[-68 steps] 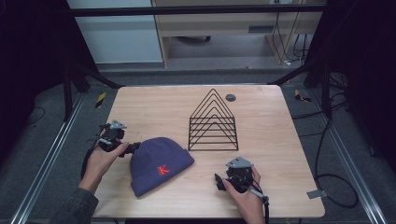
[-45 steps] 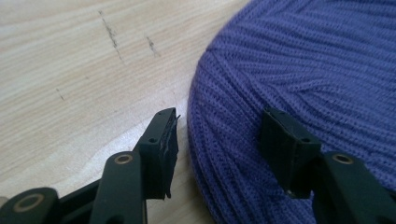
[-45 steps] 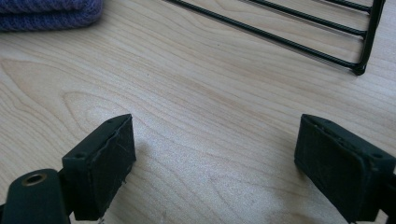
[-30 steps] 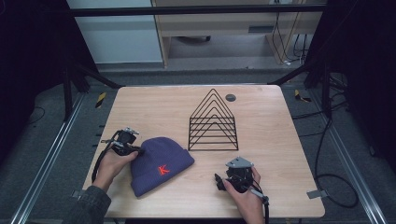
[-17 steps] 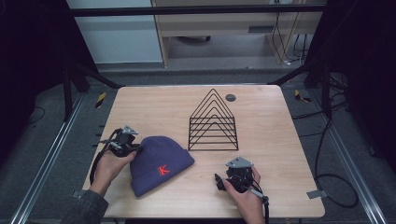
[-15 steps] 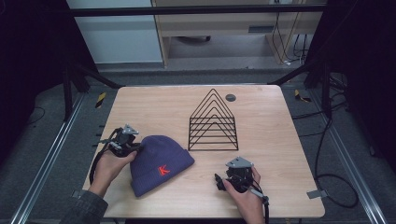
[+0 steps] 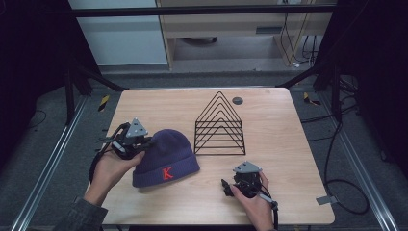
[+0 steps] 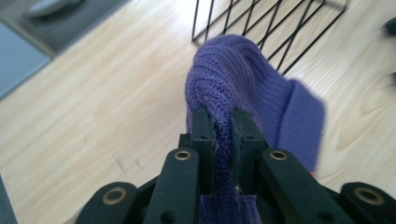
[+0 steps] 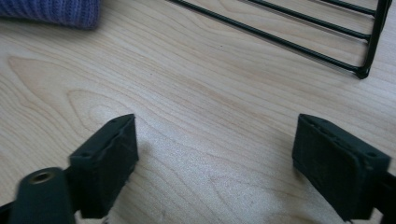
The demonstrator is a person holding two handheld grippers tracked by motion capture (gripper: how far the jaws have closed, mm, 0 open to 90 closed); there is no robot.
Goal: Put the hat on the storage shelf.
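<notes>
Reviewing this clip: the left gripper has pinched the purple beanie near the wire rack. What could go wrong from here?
1. The left gripper pinches just a narrow fold of the purple beanie; the loose knit could slip out as it is lifted.
2. The beanie hangs close to the black wire rack; the knit might snag on a wire and drag the light rack.
3. The right gripper rests open on the table, apart from the beanie, so a one-sided pull may leave the hat dangling unevenly.

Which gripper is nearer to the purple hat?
Left. The left gripper is shut on a fold of the purple hat; the right gripper rests open on the table, apart from it.
</notes>
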